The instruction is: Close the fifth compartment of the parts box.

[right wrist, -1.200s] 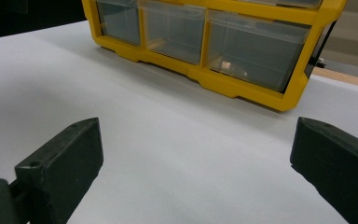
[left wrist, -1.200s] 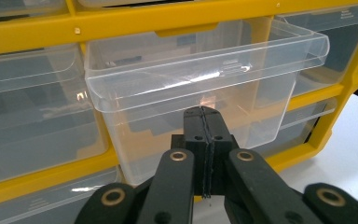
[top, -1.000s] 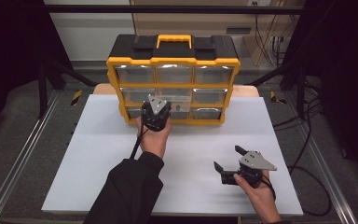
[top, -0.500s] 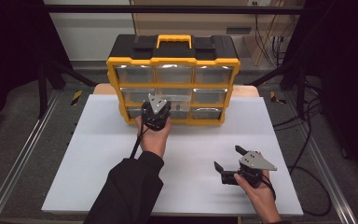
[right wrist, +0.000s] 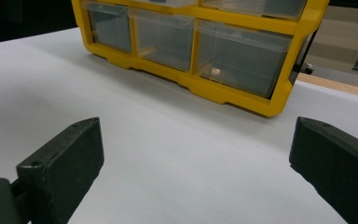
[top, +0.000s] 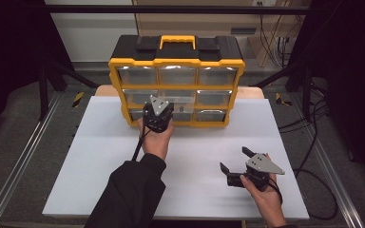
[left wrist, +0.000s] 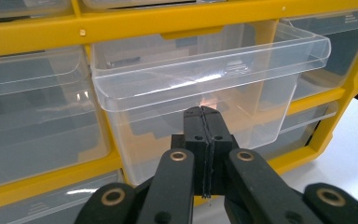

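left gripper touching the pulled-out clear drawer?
Cannot tell. In the left gripper view the left gripper, jaws shut, overlaps the front wall of the pulled-out clear drawer; neither contact nor a gap shows plainly.

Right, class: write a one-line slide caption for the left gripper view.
Left gripper with fingers shut, at the front of a clear middle drawer standing pulled out of the yellow organizer.

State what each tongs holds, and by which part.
Left tongs are shut against the front wall of the pulled-out clear drawer; an actual grip cannot be told. Right tongs hold nothing.
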Demonstrator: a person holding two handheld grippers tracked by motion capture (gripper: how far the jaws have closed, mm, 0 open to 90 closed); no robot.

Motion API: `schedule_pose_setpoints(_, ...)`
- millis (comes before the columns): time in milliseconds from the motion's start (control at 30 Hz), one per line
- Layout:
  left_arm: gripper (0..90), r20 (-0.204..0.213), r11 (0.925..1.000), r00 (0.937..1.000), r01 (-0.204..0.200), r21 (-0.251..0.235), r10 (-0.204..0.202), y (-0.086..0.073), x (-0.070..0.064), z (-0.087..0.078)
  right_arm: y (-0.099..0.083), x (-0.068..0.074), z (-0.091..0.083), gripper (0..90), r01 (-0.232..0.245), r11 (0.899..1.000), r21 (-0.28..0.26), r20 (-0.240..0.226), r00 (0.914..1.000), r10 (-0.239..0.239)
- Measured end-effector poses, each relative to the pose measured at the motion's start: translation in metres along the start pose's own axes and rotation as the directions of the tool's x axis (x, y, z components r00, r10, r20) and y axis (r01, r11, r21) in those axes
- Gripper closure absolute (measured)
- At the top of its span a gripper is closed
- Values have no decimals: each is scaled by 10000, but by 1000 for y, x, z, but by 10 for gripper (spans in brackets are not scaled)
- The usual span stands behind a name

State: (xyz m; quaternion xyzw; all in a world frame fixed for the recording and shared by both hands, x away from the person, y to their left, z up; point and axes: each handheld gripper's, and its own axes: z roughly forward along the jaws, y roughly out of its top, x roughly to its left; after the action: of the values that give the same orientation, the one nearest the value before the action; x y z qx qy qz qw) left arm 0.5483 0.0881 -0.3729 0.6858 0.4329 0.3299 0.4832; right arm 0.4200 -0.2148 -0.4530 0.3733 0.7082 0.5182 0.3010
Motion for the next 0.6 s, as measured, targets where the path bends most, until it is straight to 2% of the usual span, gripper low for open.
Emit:
schedule_pose_setpoints(133, 895, -18, 10000, 10000, 30, 34, -30, 0, 1, 3, 0, -1, 0, 33, -70, 10000, 9, 81, 9999, 69)
schedule_pose_setpoints(300, 896, -98, 9994, 9994, 330, 35, -330, -2, 0, 7, 0, -2, 0, 31, -63, 10000, 2, 122, 9999, 63)
schedule_pose_setpoints(467, 896, -84, 9994, 9994, 334, 61, -333, -2, -3, 12, 1, -8, -2, 29, -459, 9989, -11, 612, 9971, 459)
schedule_pose_setpoints(600, 896, 28, 9994, 9995, 329, 145, -330, -3, -4, 14, 1, -11, -3, 29, -648, 9979, -70, 682, 9955, 651)
